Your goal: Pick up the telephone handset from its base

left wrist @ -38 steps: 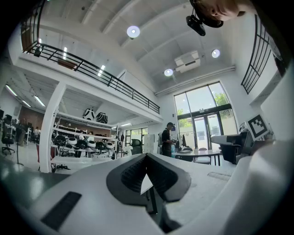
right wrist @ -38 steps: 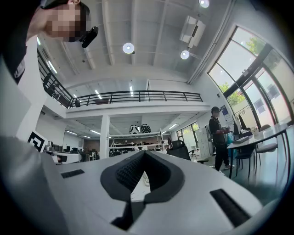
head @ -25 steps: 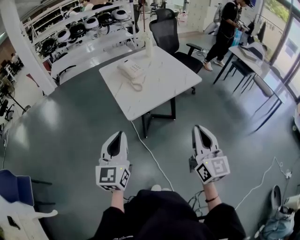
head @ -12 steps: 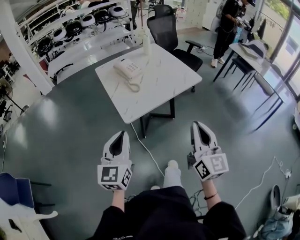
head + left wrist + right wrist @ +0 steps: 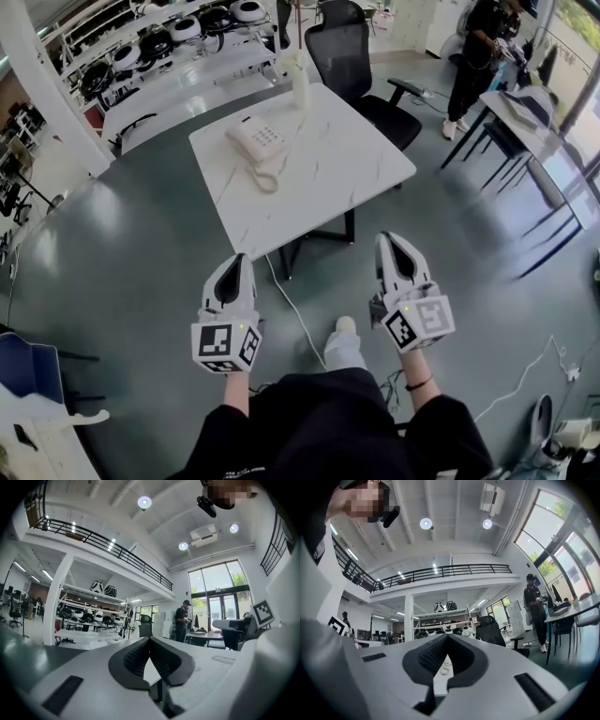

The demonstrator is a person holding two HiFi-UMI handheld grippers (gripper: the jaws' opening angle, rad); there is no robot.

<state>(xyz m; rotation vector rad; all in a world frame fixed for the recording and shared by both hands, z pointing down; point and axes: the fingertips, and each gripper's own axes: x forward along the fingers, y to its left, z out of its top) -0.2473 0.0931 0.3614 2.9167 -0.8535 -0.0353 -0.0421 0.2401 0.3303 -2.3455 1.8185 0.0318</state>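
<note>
**Both claws closed, handset on its base across the table**

Since a second ago, both grippers have drawn closer to the near edge of the table (image 5: pixel 347 169), and a pale shoe (image 5: pixel 344 342) has stepped out between them.

At far left stand shelves (image 5: pixel 178 56) carrying black and white helmets (image 5: pixel 187 26). The left gripper (image 5: pixel 241 260) is held over the grey floor, pointing towards the table. Its jaws are pressed together at the tips with nothing between them, as the left gripper view (image 5: pixel 149 639) also shows.

Beyond it, on the far left part of the white table, sits the telephone (image 5: pixel 261 141). The handset (image 5: pixel 241 148) lies on the base along its left side, and the coiled cord (image 5: pixel 268 178) loops on the tabletop just in front. Both grippers are well apart from it. A pale bottle (image 5: pixel 300 89) stands at the table's far edge, with a black office chair (image 5: pixel 352 56) behind it. A white cable (image 5: pixel 298 319) trails across the floor from under the table.

The right gripper (image 5: pixel 382 238) is level with the left one, near the table's near right side. Its jaws meet at the tips and hold nothing (image 5: pixel 447 637). At far right a person in dark clothes (image 5: pixel 480 52) stands beside another desk (image 5: pixel 539 131).
</note>
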